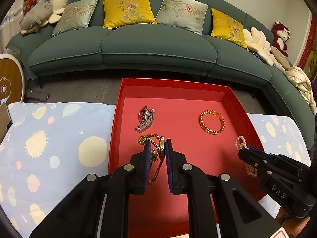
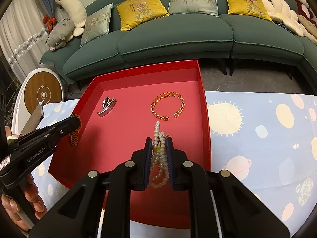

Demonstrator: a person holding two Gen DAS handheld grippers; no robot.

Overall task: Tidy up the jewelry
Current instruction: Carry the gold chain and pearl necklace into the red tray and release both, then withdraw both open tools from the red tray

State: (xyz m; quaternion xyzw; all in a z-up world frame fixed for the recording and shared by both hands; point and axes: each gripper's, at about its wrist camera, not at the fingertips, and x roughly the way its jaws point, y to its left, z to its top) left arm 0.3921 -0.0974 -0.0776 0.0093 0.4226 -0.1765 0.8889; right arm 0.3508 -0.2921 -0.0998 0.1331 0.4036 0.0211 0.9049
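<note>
1. Left gripper point(image 1: 156, 148) was squeezed shut on a gold watch point(image 1: 161, 147), low in the middle of the left wrist view, over the red tray point(image 1: 233, 99).
2. Right gripper point(image 2: 159, 148) was squeezed shut on a pearl necklace point(image 2: 159, 136), low in the middle of its view.
3. The watch's band hung loose. It could slip out or catch on the pads.
4. The pearls could tangle with the gold bangle point(image 2: 167, 107) just above them.
5. A dropped watch could bump the silver watch point(image 1: 145, 119).
</note>
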